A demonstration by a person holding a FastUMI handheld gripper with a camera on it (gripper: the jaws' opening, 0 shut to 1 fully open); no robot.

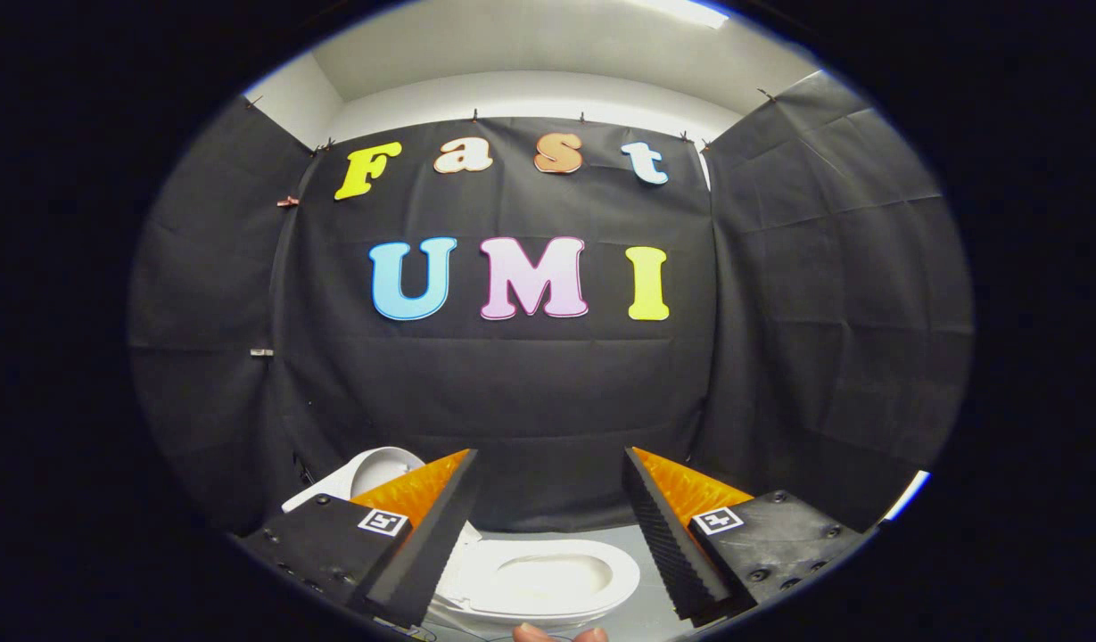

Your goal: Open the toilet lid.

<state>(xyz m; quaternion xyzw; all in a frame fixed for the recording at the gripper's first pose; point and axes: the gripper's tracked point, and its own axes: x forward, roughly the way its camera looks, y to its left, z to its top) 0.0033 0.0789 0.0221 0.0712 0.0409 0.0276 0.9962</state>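
Gripper [548, 499] fingers spread wide and released, white toilet seat [548, 580] between them below, toilet lid [360, 477] apparently raised behind left finger

We see the gripper [548, 499] with its two fingers spread wide apart, and nothing is held between them. Below and between the fingers stands a white toilet [548, 584] on a grey floor [641, 615]. The seat ring is visible, and the toilet lid [369, 473] is raised, leaning back behind the left finger. At the bottom, fingertips of a person's hand [556, 634] appear. Black cloth walls [530, 392] surround the booth.
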